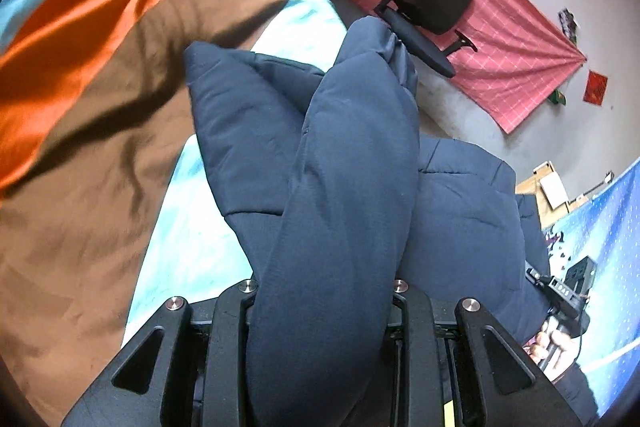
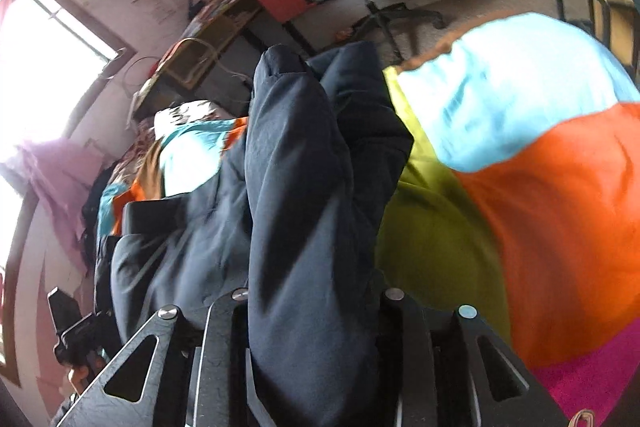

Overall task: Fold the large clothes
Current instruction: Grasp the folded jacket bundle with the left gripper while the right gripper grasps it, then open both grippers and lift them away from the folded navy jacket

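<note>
Over the striped bedspread [image 1: 92, 99], both jaws clench the navy padded jacket [image 1: 340, 163], fingertips buried in cloth.

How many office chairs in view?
1. The same black chair shows in both wrist views, on the floor past the bed, in front of the pink cloth on the wall. Others may be hidden behind the jacket.

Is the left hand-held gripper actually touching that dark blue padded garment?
Touching. In the left wrist view the dark blue padded garment bunches up between the left hand-held gripper fingers, filling the gap.
</note>
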Tool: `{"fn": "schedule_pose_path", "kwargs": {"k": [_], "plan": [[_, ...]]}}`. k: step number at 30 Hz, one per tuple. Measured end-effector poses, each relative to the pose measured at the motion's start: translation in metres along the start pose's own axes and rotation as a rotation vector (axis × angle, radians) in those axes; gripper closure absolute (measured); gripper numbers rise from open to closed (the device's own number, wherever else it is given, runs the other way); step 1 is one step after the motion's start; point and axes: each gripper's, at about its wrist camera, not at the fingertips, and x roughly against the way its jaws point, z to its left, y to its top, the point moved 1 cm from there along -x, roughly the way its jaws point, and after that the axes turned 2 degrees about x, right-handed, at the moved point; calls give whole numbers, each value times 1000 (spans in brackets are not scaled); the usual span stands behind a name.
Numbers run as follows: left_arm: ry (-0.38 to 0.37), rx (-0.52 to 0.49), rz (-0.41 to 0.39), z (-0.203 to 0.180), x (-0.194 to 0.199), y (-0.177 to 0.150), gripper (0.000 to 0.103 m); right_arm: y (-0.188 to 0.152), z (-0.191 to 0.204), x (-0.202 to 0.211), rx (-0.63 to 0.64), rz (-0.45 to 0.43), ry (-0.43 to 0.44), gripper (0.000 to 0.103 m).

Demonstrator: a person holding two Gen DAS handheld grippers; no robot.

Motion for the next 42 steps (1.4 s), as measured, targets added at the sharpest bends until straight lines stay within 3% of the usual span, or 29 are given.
{"fn": "schedule_pose_path", "kwargs": {"k": [3, 8, 9, 11, 14, 16, 20, 27, 33, 37, 42], "plan": [[2, 33, 14, 9, -6, 1, 75, -3, -7, -7, 0, -3, -21, 67], [85, 6, 16, 4, -10, 3, 64, -6, -9, -10, 8, -4, -72, 49], [97, 6, 20, 5, -11, 2, 60, -6, -10, -10, 2, -5, -77, 46], [115, 24, 28, 8, -12, 3, 53, -6, -12, -8, -12, -10, -91, 31], [151, 76, 23, 17, -12, 0, 37, -8, -12, -2, -14, -34, -116, 22], [193, 106, 8, 21, -8, -2, 27, -10, -9, 1, 14, -44, -137, 18], [238, 110, -13, 23, 5, -5, 23, -19, 12, 9, 134, -94, -217, 8], [311, 46, -105, 2, 26, -26, 16, -45, 45, 23, 295, -176, -289, 1], [344, -42, -199, -30, 40, -44, 14, -59, 59, 37, 346, -232, -310, 0], [379, -91, -283, -47, 50, -56, 5, -70, 73, 47, 398, -265, -321, 0], [373, -166, -374, -66, 65, -73, 4, -85, 86, 62, 430, -319, -308, 0]]}}
